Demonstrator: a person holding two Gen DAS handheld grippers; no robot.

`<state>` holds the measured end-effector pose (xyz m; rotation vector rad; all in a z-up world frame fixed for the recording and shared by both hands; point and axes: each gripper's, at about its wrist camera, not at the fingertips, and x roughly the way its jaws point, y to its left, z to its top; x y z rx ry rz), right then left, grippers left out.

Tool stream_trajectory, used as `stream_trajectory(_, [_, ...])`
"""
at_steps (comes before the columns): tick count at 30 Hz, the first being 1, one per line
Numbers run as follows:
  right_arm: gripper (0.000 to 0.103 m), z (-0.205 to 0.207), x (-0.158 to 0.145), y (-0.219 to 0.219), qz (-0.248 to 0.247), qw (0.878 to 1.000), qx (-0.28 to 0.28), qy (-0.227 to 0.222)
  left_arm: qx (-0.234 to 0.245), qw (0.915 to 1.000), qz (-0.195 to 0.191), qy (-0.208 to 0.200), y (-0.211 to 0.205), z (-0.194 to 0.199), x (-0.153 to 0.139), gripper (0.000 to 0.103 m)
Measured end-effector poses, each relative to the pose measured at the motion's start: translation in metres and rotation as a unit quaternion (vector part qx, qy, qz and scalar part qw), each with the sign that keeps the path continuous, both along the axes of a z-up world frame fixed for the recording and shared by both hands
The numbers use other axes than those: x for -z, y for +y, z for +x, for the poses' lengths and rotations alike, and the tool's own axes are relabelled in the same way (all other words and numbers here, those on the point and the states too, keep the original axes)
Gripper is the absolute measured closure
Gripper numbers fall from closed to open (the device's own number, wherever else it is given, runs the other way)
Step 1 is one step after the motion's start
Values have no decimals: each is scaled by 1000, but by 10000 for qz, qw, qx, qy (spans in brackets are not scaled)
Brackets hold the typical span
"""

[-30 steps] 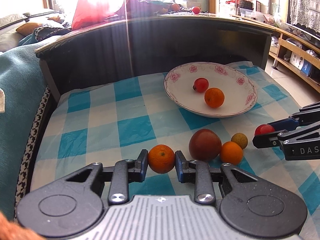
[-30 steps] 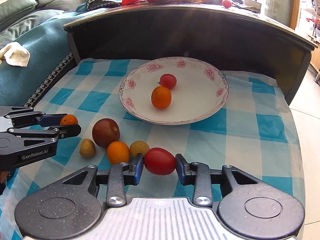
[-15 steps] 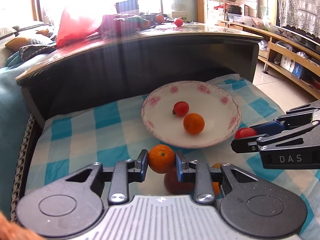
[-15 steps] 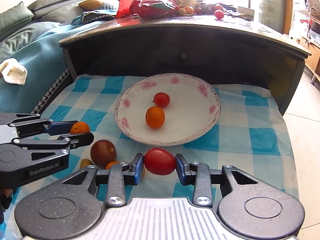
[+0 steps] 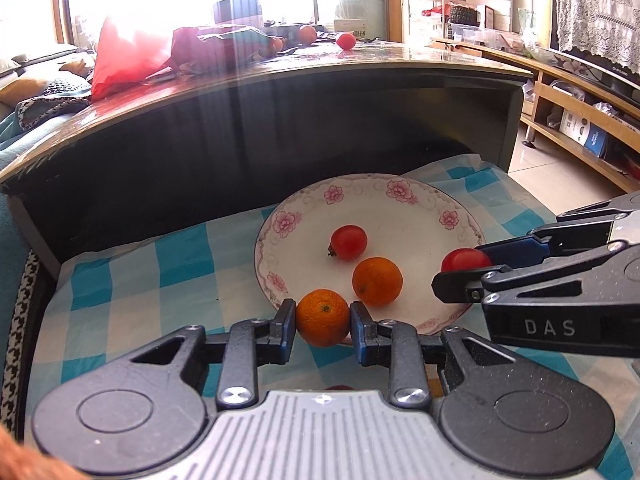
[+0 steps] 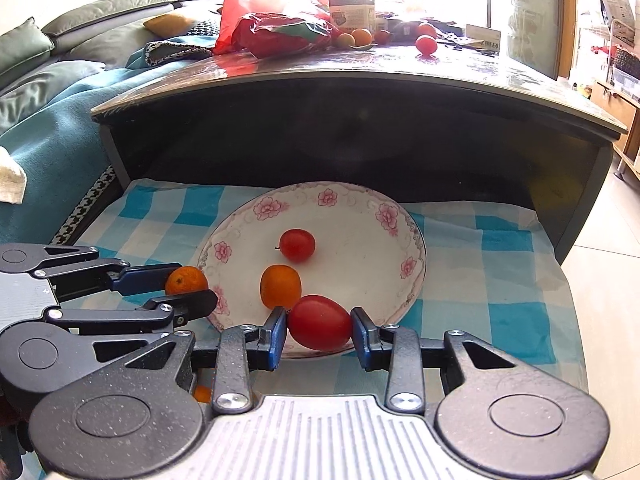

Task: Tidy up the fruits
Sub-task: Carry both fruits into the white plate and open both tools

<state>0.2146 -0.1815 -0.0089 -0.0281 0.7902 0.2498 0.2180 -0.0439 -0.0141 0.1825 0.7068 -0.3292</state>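
My left gripper [image 5: 323,318] is shut on a small orange [image 5: 323,317] at the near rim of the white floral plate [image 5: 400,212]. In the right wrist view that gripper [image 6: 192,284] and orange [image 6: 186,280] hang just left of the plate [image 6: 360,208]. My right gripper [image 6: 319,330] is shut on a red tomato [image 6: 319,328] over the plate's near edge; from the left wrist view it [image 5: 464,268] comes in at the right with the tomato [image 5: 464,260]. On the plate lie one tomato [image 5: 348,242] [image 6: 297,245] and one orange [image 5: 377,281] [image 6: 280,286].
A blue checked cloth [image 5: 168,276] covers the low surface. Behind the plate rises a dark curved table [image 5: 320,120] bearing a red bag [image 6: 272,28] and more fruit. A teal sofa [image 6: 48,120] lies to the left. Loose fruit under the grippers is mostly hidden.
Both grippers carried their fruit forward from the loose pile to the plate's near rim. The loose fruits on the cloth have slipped out of sight beneath them.
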Motion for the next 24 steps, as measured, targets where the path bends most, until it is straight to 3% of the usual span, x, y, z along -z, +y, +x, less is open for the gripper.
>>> stream_trajectory(24, [70, 7, 2, 0, 28, 10000, -4, -85, -141, 9999, -66, -26, 3, 10, 1, 62])
